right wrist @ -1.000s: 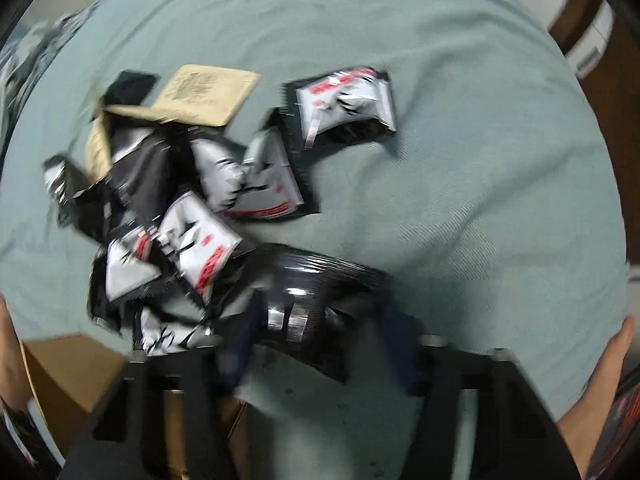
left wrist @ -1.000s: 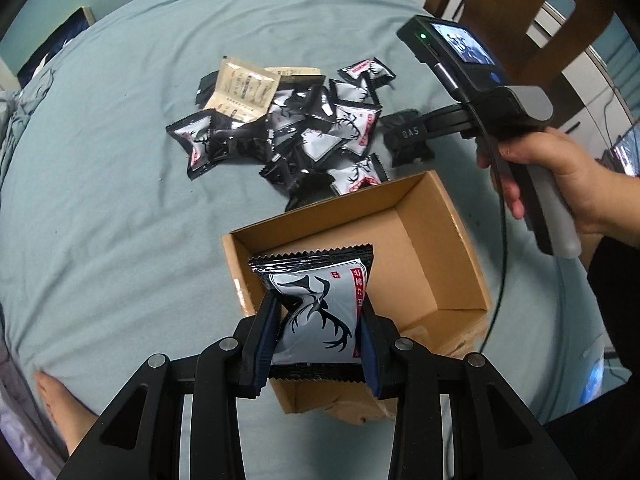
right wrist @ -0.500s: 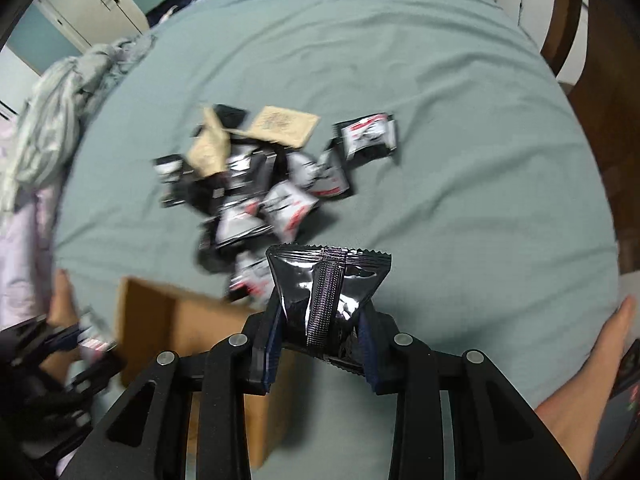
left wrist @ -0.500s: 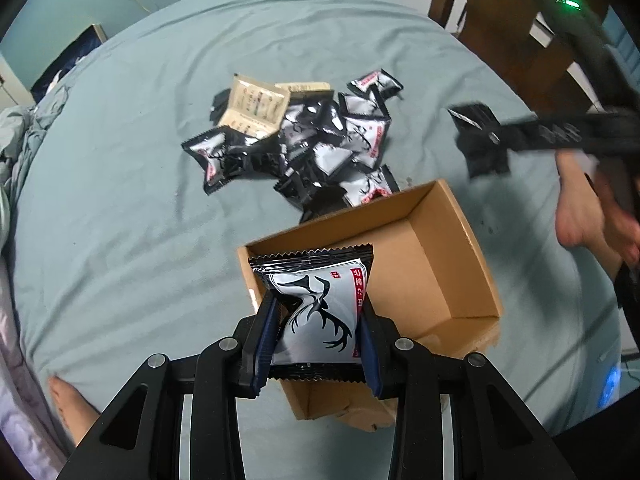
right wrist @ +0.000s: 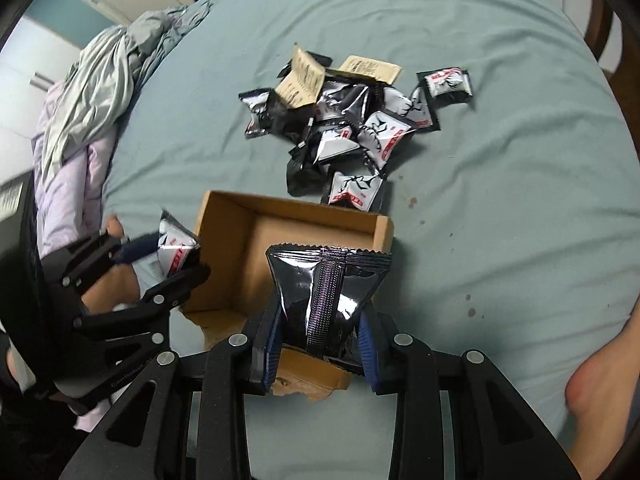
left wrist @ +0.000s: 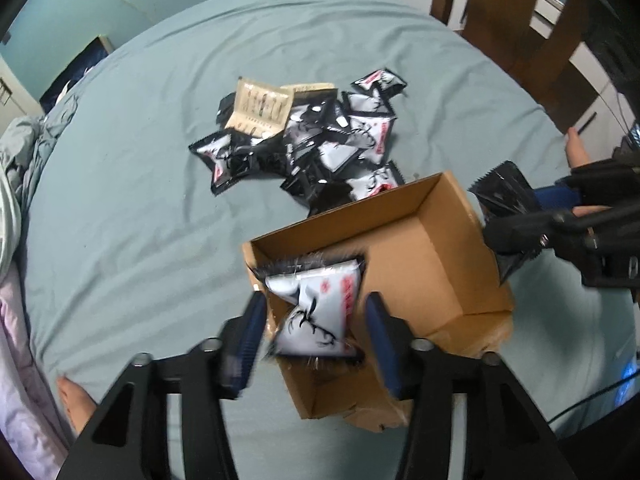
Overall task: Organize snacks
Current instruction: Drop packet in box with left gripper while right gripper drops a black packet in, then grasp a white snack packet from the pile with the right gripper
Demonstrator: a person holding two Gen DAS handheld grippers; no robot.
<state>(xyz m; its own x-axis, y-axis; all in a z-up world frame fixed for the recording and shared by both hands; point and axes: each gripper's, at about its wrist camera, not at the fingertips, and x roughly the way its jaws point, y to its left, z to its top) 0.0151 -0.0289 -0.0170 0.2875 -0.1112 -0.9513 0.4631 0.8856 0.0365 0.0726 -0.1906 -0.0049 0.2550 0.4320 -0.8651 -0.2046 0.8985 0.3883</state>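
Note:
An open cardboard box point(left wrist: 440, 264) point(right wrist: 236, 248) lies on a teal bedsheet. My left gripper point(left wrist: 316, 330) stands open over the box's near end; a silver-and-black deer-print snack packet point(left wrist: 320, 312), blurred, hangs loose between its fingers, and it also shows in the right wrist view point(right wrist: 174, 246). My right gripper point(right wrist: 320, 344) is shut on a black packet point(right wrist: 326, 304) with its seam facing me, held over the box's near edge. It shows at the right of the left wrist view point(left wrist: 506, 200). A pile of packets point(left wrist: 320, 144) point(right wrist: 352, 128) lies beyond the box.
Two tan sachets point(right wrist: 304, 80) rest on the pile's far side. Crumpled grey and lilac bedding point(right wrist: 88, 96) lies at the left. A wooden chair point(left wrist: 520, 28) stands beyond the bed. A bare foot point(right wrist: 600, 384) rests at the right.
My left gripper has opened and the deer-print packet has slipped loose, dropping toward the box. My right gripper has carried the black packet in over the box's edge.

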